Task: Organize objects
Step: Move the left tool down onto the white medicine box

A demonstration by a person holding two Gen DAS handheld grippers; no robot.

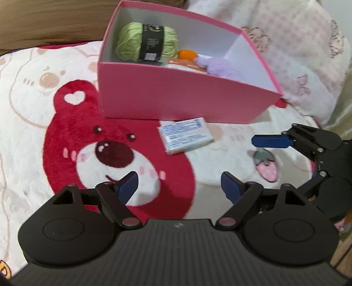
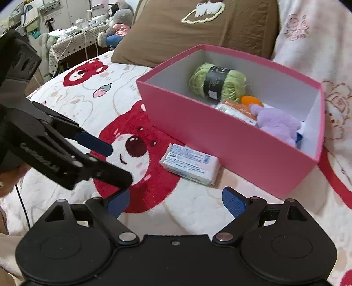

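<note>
Both hand-held grippers hang released and empty over the bed: left hand-held gripper (image 1: 179, 187), right hand-held gripper (image 2: 176, 203). Print on the tissue pack (image 1: 186, 137) is blurred. It lies on the blanket (image 1: 33, 110) ahead of both, just before the pink box (image 1: 176, 96), whose near wall partly hides the green yarn (image 1: 147, 41) and purple plush (image 1: 220, 67).

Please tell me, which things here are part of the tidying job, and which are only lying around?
Part of the job:
- pink box
- white packet on the blanket, outside the box
- yarn, purple plush, orange packet, already in the box

Only lying around:
- bear blanket
- brown pillow
- grey plush far back
</note>
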